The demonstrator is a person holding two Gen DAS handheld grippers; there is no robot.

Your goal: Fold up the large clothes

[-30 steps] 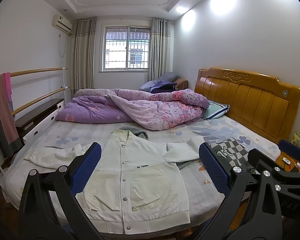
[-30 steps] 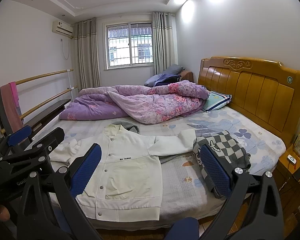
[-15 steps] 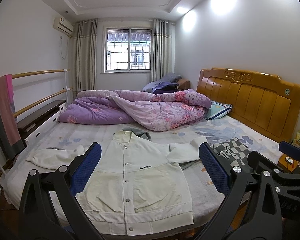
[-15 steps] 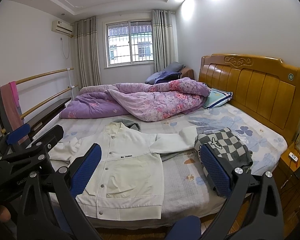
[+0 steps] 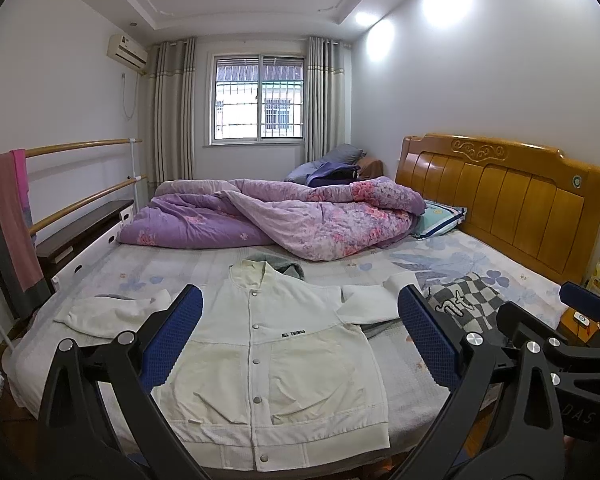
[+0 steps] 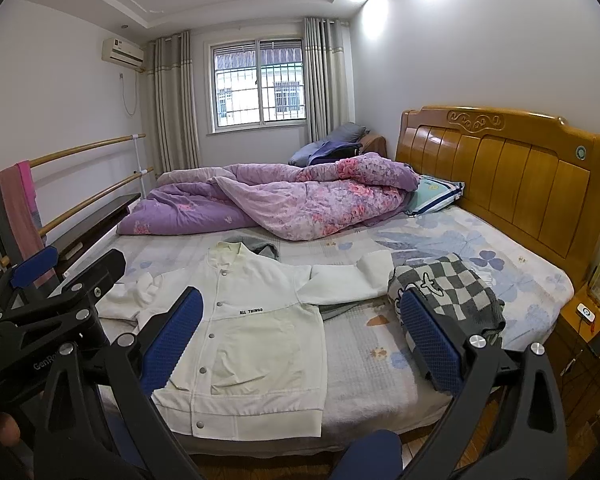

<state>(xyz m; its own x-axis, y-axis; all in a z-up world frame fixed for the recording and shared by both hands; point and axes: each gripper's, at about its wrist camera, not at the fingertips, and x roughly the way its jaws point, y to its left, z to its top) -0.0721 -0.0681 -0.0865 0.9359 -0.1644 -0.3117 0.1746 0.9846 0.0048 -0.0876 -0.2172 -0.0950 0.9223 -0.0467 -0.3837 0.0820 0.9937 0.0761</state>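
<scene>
A white button-up jacket (image 5: 276,364) lies flat, front up, on the near part of the bed, sleeves spread to both sides; it also shows in the right wrist view (image 6: 252,336). My left gripper (image 5: 300,340) is open and empty, held above the jacket's hem at the bed's near edge. My right gripper (image 6: 300,340) is open and empty, to the right of the left one, over the jacket's right half. A grey-and-white checkered garment (image 6: 448,292) lies by the jacket's right sleeve.
A crumpled purple quilt (image 5: 276,220) fills the far half of the bed. A wooden headboard (image 5: 500,196) stands at right, with a bedside table (image 6: 584,340) below it. Wooden rails (image 5: 84,172) with hanging cloth stand at left. A grey garment (image 5: 284,266) lies behind the collar.
Both grippers have tilted and drifted slightly, so the jacket sits a little lower in both views. Nothing on the bed has moved.
</scene>
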